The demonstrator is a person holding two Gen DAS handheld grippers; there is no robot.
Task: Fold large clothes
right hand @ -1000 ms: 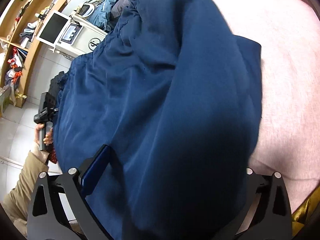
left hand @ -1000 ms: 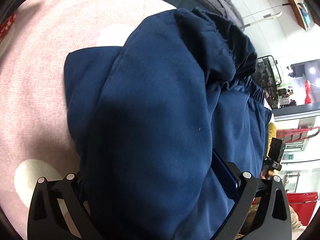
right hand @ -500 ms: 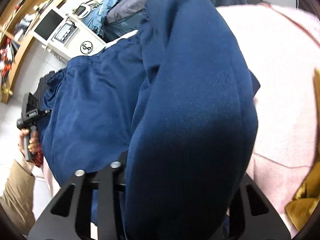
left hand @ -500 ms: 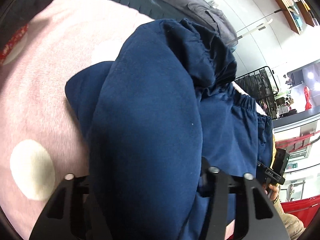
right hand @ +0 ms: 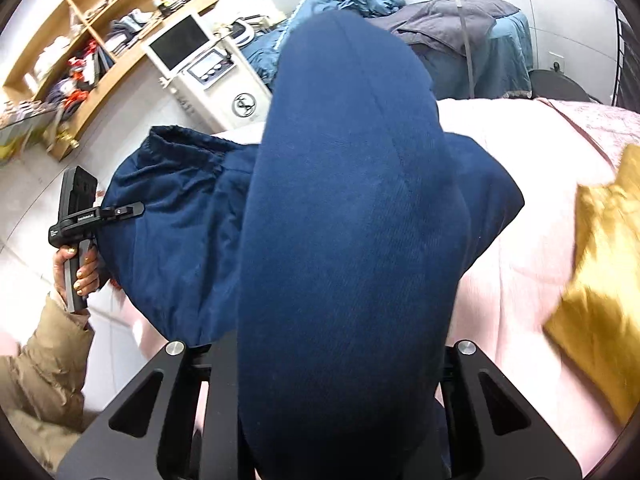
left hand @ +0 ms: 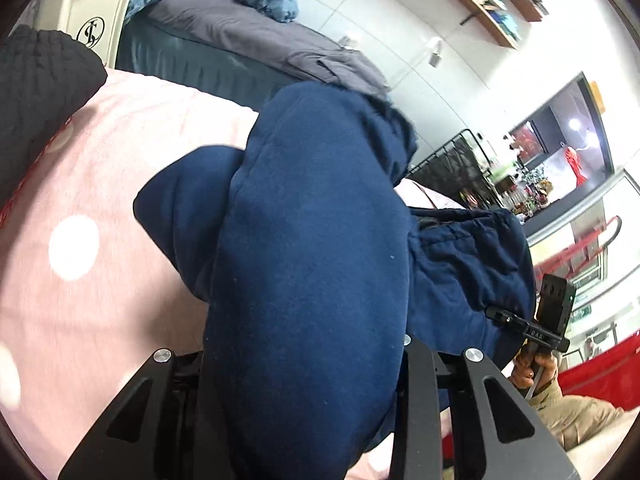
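Note:
A large navy blue garment [left hand: 312,260] with a gathered elastic waistband hangs bunched over the pink dotted bed cover [left hand: 80,320]. My left gripper [left hand: 288,360] has its jaws closing, with a thick fold of the fabric pressed between them and the fingertips hidden by cloth. In the right wrist view the same garment [right hand: 352,220] fills the middle. My right gripper [right hand: 320,360] is likewise closing, with a fold clamped between its jaws. Each view shows the other gripper at the waistband edge: the left gripper [right hand: 132,209] and the right gripper [left hand: 496,314], each in a hand.
A gold cushion [right hand: 600,280] lies on the pink cover at the right. A black knit item [left hand: 36,92] sits at the far left. Behind stand a bed with grey and blue bedding [left hand: 240,28], a white machine [right hand: 200,64] and wooden shelves [right hand: 80,60]. A tan sleeve [right hand: 40,360] is at lower left.
Both grippers went from wide open to closed on folds of the navy garment. Both rose, lifting the garment off the pink cover; more of the room shows behind.

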